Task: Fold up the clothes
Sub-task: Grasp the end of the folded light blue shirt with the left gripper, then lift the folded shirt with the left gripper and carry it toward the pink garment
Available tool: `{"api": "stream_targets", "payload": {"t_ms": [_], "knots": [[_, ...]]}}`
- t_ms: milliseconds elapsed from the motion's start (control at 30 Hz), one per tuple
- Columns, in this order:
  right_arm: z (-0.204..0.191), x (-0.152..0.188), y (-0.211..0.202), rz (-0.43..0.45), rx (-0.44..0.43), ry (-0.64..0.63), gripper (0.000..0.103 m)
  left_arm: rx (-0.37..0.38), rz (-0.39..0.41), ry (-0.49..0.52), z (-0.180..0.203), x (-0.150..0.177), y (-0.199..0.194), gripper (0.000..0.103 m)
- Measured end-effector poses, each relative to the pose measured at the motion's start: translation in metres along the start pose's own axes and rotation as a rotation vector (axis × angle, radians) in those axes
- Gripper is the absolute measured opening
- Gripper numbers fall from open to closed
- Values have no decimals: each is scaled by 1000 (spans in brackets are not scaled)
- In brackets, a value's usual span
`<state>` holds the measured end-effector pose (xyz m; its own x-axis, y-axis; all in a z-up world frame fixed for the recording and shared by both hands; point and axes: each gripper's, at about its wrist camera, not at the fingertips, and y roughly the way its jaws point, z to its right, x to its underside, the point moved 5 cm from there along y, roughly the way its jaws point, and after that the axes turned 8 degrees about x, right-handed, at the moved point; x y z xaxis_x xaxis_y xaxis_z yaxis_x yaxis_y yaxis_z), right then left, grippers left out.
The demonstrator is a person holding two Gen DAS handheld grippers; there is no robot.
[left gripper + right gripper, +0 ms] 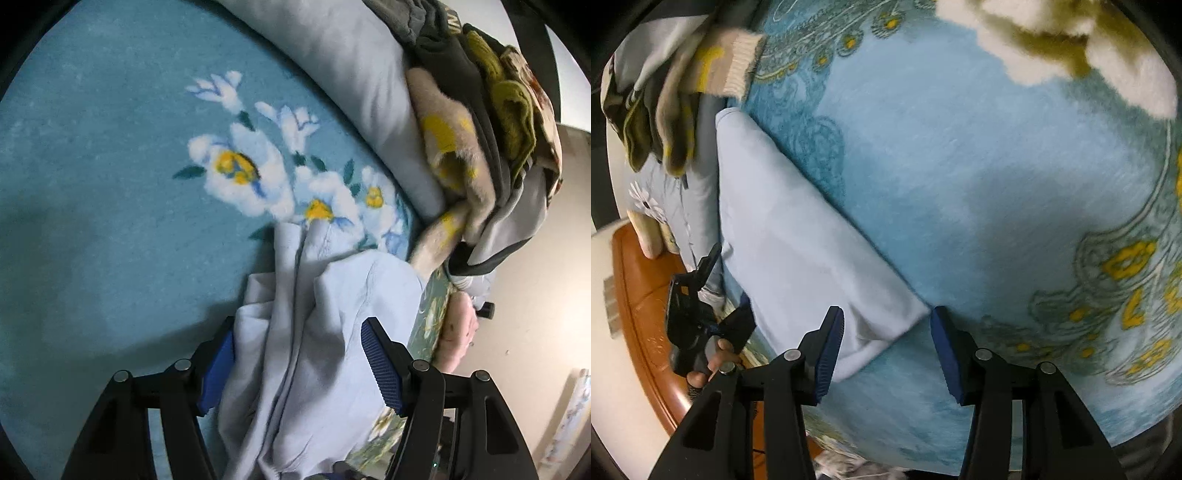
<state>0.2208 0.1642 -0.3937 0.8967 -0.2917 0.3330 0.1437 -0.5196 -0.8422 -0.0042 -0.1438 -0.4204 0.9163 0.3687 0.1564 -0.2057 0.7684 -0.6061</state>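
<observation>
A pale blue garment (317, 354) lies across a teal floral blanket (110, 184), bunched into loose folds at one end and smoothed flat at the other (798, 236). The left gripper (299, 365) sits with its two blue-padded fingers spread wide on either side of the bunched cloth, which fills the gap between them without being pinched. The right gripper (886, 354) is likewise released, its two fingers apart around the garment's lower corner, one pad (829, 354) resting against the fabric and the other just beside the corner's tip. One heap of unfolded clothes (491, 122) (beige, olive, dark grey and yellow pieces, too tangled to count) is piled at the blanket's far edge, next to one grey pillow (354, 74). From the right wrist view, the person's hand (713, 360) is seen holding the left gripper (701, 314) beside a brown wooden bed frame (646, 314).
</observation>
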Motion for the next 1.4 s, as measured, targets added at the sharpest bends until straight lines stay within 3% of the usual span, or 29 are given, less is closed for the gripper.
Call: {"api": "stream_targets", "payload": {"t_ms": [33,100,167,200,233,267,367,567,733,867,1033,1100,1200,1333,1400], "knots": [[-1,0,1,6,2,8,49,-6,-2,7,1,-1,2,71],[-2,-1,3,7,17,29,32,-33,-5,33,3,-1,5,69],[-3,-4,5,-3,33,42,22,-82,-4,56,4,-1,3,66],[-6,-5,4,-4,35,35,20,-109,-3,66,4,0,2,61],[-9,-6,2,-4,37,27,16,-135,-2,77,5,0,0,42],[-14,-7,0,-3,41,13,14,-146,3,82,6,1,-2,31],[-30,-13,-10,1,58,-40,13,-154,22,88,13,7,-9,20],[-50,-46,-52,49,121,-208,12,-123,63,78,38,41,-27,15],[-71,-101,-112,60,196,-417,4,-76,129,42,68,91,-34,14],[-50,-144,-172,41,262,-576,2,-51,205,-47,84,142,-23,14],[-39,-194,-182,7,294,-636,2,-106,349,-206,60,174,-17,14],[-33,-200,-179,-16,271,-644,2,-111,425,-280,42,174,-31,14],[-14,-193,-172,-62,222,-639,4,-155,488,-313,24,164,-54,11],[13,-168,-148,-135,171,-605,4,-192,483,-312,18,150,-72,11],[27,-153,-134,-165,150,-557,5,-194,455,-283,24,140,-70,16]]}}
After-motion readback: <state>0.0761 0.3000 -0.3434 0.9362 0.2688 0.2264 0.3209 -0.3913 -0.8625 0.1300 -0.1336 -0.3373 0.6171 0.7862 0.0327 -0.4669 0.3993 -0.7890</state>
